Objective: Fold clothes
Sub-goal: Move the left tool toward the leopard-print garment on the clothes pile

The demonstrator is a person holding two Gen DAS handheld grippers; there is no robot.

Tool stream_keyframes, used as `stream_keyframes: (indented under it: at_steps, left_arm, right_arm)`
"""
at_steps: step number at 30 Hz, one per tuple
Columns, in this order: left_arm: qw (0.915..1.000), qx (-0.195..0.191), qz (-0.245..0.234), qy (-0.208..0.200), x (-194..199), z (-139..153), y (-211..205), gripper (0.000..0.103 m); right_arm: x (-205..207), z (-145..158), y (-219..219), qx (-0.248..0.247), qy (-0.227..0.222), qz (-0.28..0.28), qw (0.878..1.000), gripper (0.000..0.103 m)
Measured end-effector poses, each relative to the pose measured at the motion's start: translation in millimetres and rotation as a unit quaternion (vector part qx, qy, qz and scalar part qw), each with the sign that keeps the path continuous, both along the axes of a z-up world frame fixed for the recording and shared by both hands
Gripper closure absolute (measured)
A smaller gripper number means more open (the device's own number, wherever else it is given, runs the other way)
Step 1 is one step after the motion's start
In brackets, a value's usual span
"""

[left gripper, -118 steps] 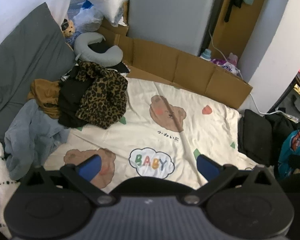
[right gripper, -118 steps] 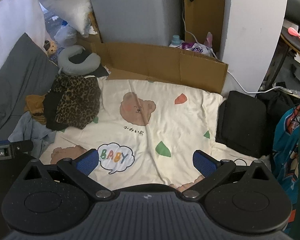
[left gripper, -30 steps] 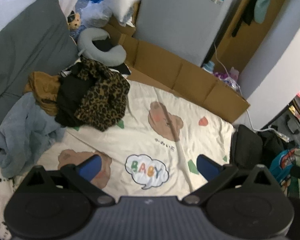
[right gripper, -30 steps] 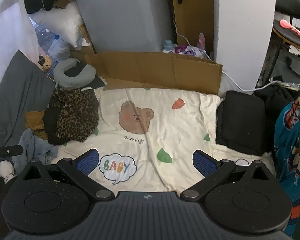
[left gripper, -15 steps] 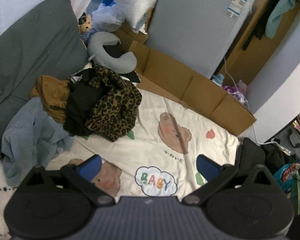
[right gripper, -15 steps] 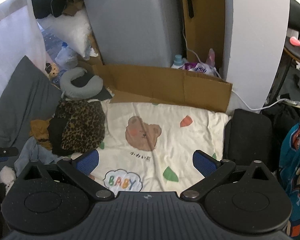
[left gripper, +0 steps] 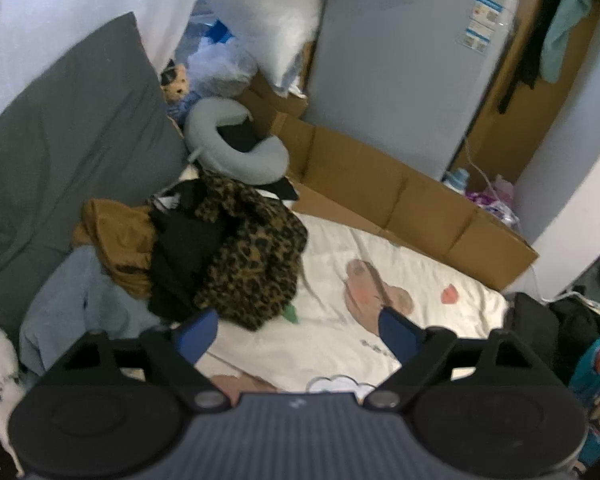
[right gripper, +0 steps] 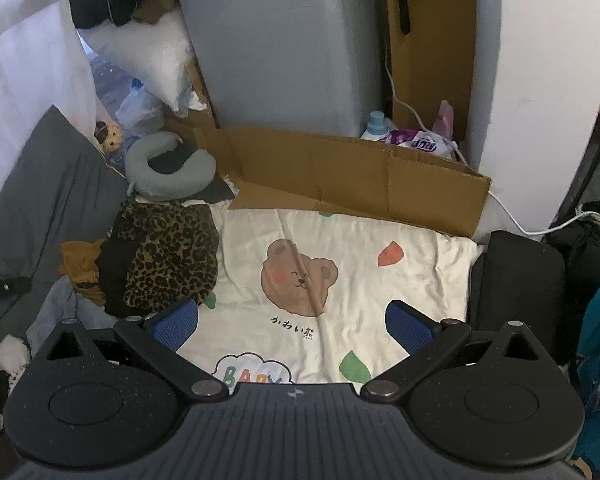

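While the clothes pile (left gripper: 220,256) is lying untouched, it is sitting at the left edge of a cream blanket (right gripper: 380,288) printed with a brown bear (right gripper: 298,276); the bear serves as the landmark here. The pile is a loose heap left of the bear, and its long axis is running from the near-left corner of the blanket toward the far end, away from the cameras. A leopard-print garment (right gripper: 168,256) is lying on top, nearest the bear. A black garment (left gripper: 184,256) is lying just left of it, a mustard-brown one (left gripper: 120,244) farther left, and a pale blue one (left gripper: 72,304) at the pile's near-left end. No garment's neck or hem can be told apart.

Beyond the pile, farther from the bear, a grey neck pillow (right gripper: 168,168) is resting against a dark grey cushion (left gripper: 68,152). Behind the bear, a flattened cardboard sheet (right gripper: 340,176) is standing along the blanket's far edge, with a grey appliance (right gripper: 284,48) behind it. Right of the bear, a black bag (right gripper: 516,280) is lying beside the blanket.

The left gripper (left gripper: 296,334) is hovering above the blanket near the pile, its jaws closing from wide apart with nothing between them. The right gripper (right gripper: 294,322) is hanging over the blanket on the near side of the bear, jaws spread wide and holding nothing.
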State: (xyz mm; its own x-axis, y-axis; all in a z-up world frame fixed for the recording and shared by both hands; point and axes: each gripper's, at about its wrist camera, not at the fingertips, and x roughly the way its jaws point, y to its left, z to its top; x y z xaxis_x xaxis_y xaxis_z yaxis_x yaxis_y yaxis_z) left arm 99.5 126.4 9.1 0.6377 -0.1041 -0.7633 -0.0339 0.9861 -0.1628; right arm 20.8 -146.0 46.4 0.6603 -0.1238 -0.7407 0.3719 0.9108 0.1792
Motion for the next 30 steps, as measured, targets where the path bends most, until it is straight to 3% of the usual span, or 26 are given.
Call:
stream_keyframes:
  at_steps: [10,24,30]
  left_arm:
    - [0.9998,0.002,0.016,0.011,35,-26,25,0.014]
    - [0.9999,0.008,0.011,-0.004,86,-73,21,0.013]
    - [0.9999,0.012,-0.01,-0.005,104,-98,13,0.013]
  right_arm:
    - [53,-16,-18,-0.006,0.016,0.005,1.0,0.0]
    - [99,-41,-61,0.007,0.013,-0.024,1.0,0.0]
    - [111,-57,-58,-0.026,0.018,0.002,1.0,0.0]
